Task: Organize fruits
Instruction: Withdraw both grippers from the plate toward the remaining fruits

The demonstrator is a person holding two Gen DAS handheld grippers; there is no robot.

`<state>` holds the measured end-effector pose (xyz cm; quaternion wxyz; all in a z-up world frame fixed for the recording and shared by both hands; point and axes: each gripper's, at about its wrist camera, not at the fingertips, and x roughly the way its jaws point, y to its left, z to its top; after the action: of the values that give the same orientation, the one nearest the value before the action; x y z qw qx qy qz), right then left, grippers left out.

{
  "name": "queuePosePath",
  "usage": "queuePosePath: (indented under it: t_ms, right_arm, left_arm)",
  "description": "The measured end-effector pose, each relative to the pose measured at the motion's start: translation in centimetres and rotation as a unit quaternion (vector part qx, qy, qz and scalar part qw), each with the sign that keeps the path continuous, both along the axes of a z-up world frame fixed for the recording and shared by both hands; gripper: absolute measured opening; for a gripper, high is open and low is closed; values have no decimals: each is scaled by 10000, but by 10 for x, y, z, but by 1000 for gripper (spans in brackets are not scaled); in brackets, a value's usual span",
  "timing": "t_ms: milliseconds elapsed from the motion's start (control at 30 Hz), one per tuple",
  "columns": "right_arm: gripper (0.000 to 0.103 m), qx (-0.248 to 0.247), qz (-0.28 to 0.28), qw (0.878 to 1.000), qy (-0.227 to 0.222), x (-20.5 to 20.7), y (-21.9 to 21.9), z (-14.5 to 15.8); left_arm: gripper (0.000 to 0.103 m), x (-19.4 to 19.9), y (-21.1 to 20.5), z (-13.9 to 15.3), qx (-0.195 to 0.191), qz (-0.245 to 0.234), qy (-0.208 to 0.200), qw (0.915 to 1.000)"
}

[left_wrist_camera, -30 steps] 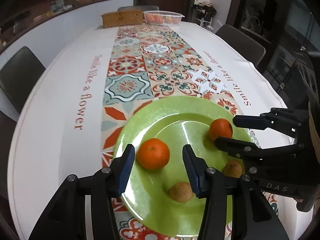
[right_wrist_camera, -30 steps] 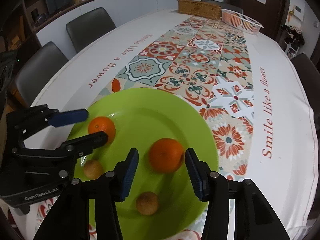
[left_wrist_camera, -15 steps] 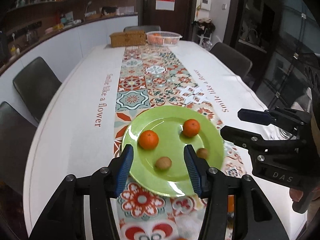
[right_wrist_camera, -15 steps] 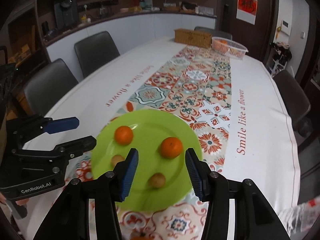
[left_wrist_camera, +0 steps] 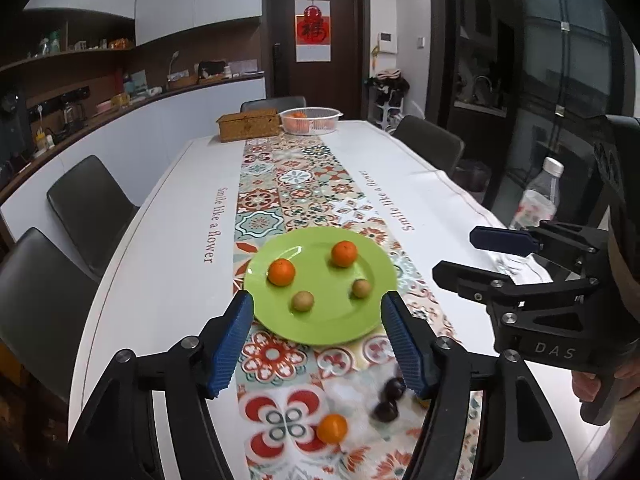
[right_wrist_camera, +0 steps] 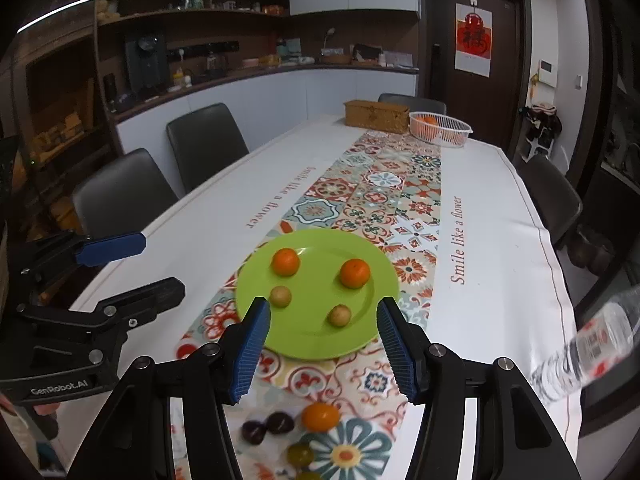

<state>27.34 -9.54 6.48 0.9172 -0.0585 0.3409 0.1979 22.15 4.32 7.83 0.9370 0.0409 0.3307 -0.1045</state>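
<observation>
Both tongs, left tongs (left_wrist_camera: 318, 338) and right tongs (right_wrist_camera: 323, 342), hang released above the desk (left_wrist_camera: 168, 264), where the green plate (left_wrist_camera: 320, 330) holds four fruits while a loose orange (right_wrist_camera: 320, 416) and dark plums (right_wrist_camera: 266, 428) could roll if nudged.

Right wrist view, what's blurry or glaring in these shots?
Right wrist view: the water bottle at the right edge is smeared; the green plate stays sharp. Left wrist view: the dark fruits near the bottom are blurred, a glare streak sits on the plate, and fisheye bends the table edges.
</observation>
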Motion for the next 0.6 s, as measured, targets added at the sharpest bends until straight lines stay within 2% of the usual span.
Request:
queuePosePath:
  t_ms: [200,600]
  right_arm:
    - [56,-69,-39,9999,-133,-32,-2,-1]
    - [56,-152,-222,9992,-301,-83,-17,-22]
  left_arm:
    - [67,-34,-1,-4,-106,-25,-67,9999]
    - [67,-85,-14,-31,41,-200,-331,9992]
